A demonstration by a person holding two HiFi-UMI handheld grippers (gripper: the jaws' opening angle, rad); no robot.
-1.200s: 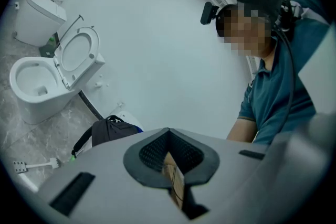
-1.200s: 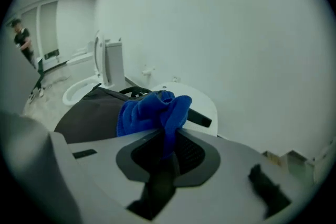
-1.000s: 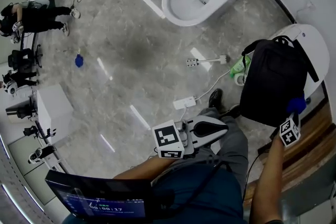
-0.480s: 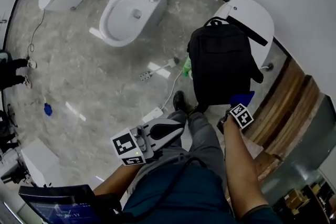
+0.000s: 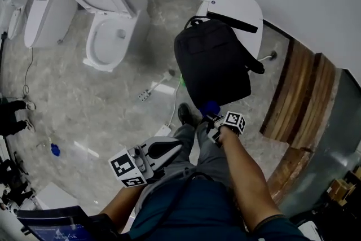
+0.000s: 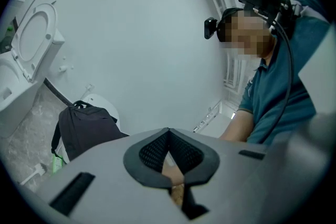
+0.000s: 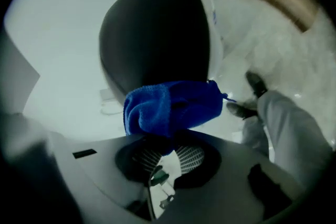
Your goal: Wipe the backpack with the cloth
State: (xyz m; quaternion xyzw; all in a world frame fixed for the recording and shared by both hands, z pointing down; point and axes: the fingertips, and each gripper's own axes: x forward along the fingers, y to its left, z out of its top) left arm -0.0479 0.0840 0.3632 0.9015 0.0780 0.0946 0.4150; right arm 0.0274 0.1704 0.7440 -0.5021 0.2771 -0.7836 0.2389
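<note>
Two grippers: right gripper [image 7: 167, 150], jaws pinched on blue cloth [image 7: 173, 106], by lower edge of black backpack [image 5: 214, 65]; left gripper [image 6: 169, 132], jaws together, nothing held.

The right gripper [image 5: 217, 120] carries the blue cloth [image 5: 210, 108] from the backpack's [image 5: 214, 65] 4 o'clock corner to its 6 o'clock edge — its marker cube rolls over. The head view swings — backpack from 3 o'clock to 12, toilet [image 5: 107, 36] toward 10.
</note>
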